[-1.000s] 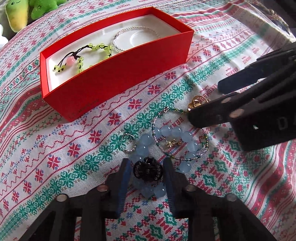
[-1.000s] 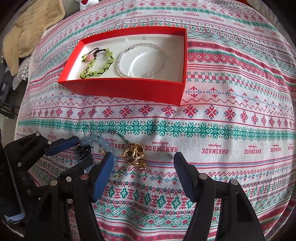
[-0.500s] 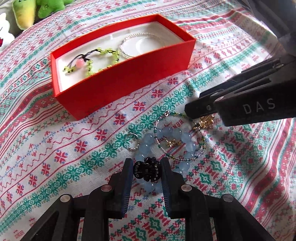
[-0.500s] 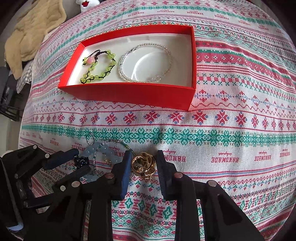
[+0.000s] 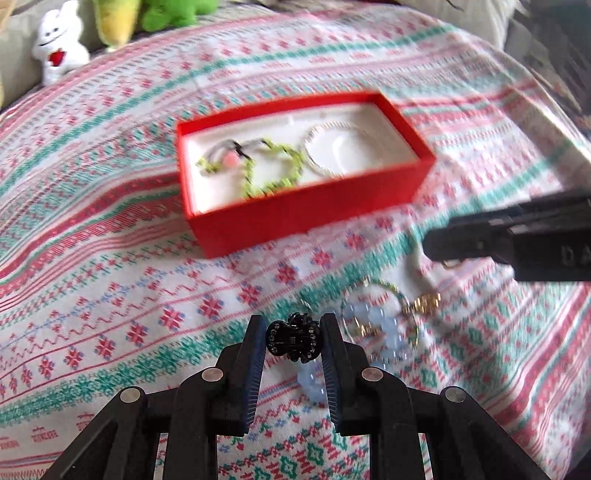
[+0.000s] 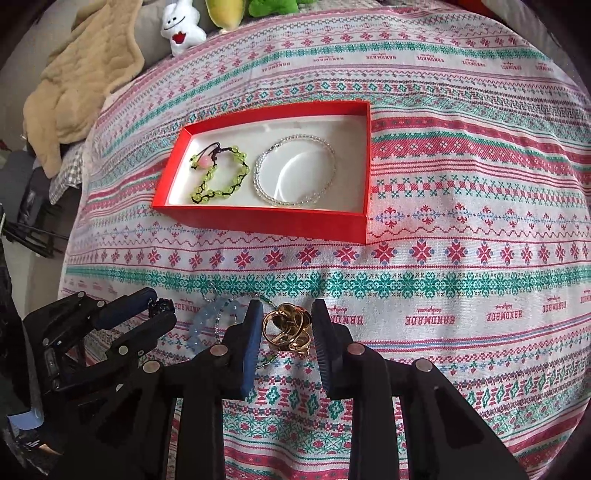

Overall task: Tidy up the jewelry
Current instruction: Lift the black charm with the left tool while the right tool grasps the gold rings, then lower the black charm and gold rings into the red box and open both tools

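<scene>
My left gripper [image 5: 293, 339] is shut on a small black hair clip [image 5: 293, 340] and holds it above the cloth; it also shows in the right wrist view [image 6: 157, 315]. My right gripper [image 6: 286, 326] is shut on a gold knot piece [image 6: 286, 330], lifted off the cloth. A pale blue bead bracelet [image 5: 380, 325] and a thin beaded hoop [image 5: 384, 291] lie on the cloth below them. The red box [image 6: 266, 221] holds a green bead bracelet [image 6: 221, 179] and a clear bead bracelet [image 6: 295, 170]; the box also shows in the left wrist view [image 5: 295, 218].
A patterned tablecloth [image 6: 443, 295] covers the table. Plush toys [image 6: 183, 26] and a beige blanket [image 6: 85, 77] lie beyond the far left edge. A small silver ring [image 6: 207, 295] lies by the blue beads.
Both grippers closed on their pieces and rose: the left lifted the black clip off the blue beads, the right closed on the gold piece and lifted it. The box looks farther away.
</scene>
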Motion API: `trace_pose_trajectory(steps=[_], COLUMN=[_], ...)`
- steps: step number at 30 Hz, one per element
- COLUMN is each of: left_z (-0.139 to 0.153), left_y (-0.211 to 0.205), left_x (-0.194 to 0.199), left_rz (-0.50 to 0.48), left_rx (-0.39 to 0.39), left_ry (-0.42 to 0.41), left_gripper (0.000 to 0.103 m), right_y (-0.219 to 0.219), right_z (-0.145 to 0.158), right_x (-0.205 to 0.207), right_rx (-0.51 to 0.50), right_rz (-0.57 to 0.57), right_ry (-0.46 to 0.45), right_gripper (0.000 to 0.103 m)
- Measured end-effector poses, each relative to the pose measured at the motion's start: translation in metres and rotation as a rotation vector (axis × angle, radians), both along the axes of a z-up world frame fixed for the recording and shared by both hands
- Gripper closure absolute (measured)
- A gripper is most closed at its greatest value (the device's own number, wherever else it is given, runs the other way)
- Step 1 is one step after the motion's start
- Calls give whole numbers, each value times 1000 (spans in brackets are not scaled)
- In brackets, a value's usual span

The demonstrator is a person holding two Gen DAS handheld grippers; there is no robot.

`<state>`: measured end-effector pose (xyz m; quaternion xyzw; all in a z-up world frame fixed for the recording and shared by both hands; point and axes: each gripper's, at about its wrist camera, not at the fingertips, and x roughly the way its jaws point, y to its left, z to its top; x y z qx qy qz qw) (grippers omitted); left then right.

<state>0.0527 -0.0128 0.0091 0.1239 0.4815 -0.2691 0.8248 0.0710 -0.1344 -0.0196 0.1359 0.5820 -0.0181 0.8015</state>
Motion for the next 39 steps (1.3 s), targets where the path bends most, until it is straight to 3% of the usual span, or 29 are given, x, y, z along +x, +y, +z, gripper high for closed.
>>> trace_pose_trajectory(steps=[6, 11, 17, 22, 28, 39], left_z=[21, 21, 9, -2, -11, -11], left_y=[6, 0, -16, -26, -29, -25], left_x=[14, 33, 53, 65, 74, 76], left_rz=[96, 135, 191, 242, 280, 276], left_rx=[-100, -168, -175, -136, -127, -100], left_ry=[-66, -85, -93, -114, -101, -88], left_gripper=[79, 79, 79, 79, 79, 78], right_y=[-7, -21, -34, -40, -42, -41], right_z=[18, 28, 37, 42, 35, 18], right_x=[0, 4, 12, 23, 38, 53], right_rx=[6, 20, 40, 32, 13, -44], right_rz=[-6, -43, -85, -96, -81, -62], right_ry=[-50, -84, -117, -174, -203, -199], right_gripper=[75, 75, 75, 75, 75, 75])
